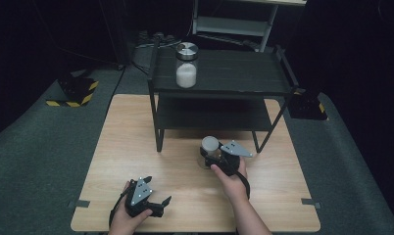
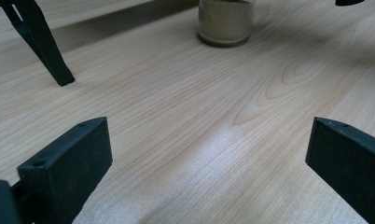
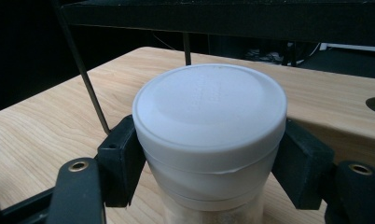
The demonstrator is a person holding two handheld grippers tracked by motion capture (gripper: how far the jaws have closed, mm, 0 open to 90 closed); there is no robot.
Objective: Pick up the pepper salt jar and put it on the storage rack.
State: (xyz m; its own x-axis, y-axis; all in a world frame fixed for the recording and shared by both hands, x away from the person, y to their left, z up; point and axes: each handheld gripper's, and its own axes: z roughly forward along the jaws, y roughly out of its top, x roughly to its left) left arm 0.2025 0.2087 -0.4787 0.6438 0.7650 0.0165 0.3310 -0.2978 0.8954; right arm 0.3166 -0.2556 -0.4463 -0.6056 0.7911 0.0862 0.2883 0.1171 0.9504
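A jar with a pale lid [image 1: 209, 145] holding tan powder stands on the wooden table [image 1: 136, 147] in front of the black shelf. My right gripper [image 1: 215, 157] is shut on it, its jaws pressed against both sides just under the lid [image 3: 209, 107]. My left gripper [image 1: 164, 201] rests open near the table's front edge, with bare wood between its jaws [image 2: 209, 158]. Its camera sees the jar's lower body [image 2: 225, 21] farther off. A second jar [image 1: 186, 64], with a metal lid and white powder, stands on the shelf's top level.
The black two-level shelf [image 1: 244, 73] stands at the back of the table; one of its legs [image 2: 43, 44] is ahead and left of my left gripper. A pale shelving unit [image 1: 234, 22] stands behind the table. Grey carpet surrounds the table.
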